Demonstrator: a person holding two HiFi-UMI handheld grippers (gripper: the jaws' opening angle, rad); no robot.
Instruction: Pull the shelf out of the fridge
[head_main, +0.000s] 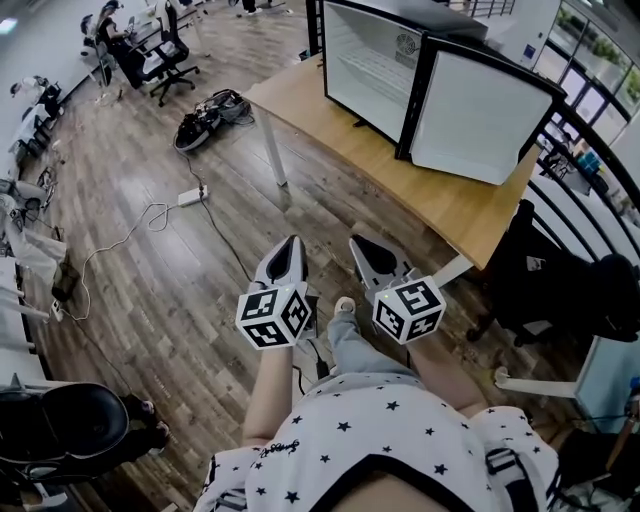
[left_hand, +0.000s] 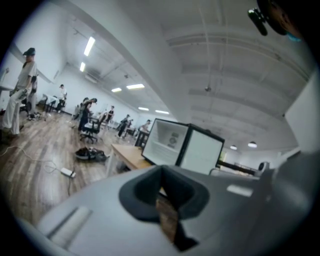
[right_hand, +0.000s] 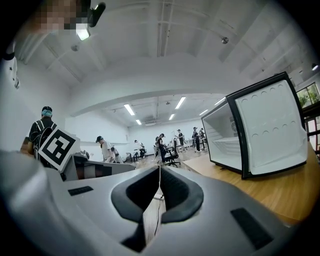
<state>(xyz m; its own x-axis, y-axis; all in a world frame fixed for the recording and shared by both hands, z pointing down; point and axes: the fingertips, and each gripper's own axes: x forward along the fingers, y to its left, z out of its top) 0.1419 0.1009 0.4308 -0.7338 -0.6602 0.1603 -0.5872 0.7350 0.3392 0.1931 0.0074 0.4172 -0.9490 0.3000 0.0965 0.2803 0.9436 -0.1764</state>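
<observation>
My left gripper and right gripper both have their jaws pressed together, holding nothing. They hang over the wooden floor, well short of the table. The fridge stands there with its door wide open, and the shelf, seemingly a white rack, sits inside. I'd step closer, open one gripper, then meet the shelf's front edge level. Chairs and cables clutter the room.

Fridge: black frame, smooth white plastic lining, slight gloss. Shelf: probably white wire, blurred. Table: light matt wood. Floor: wood planks, satin sheen. Left gripper, right gripper: matt grey plastic.
</observation>
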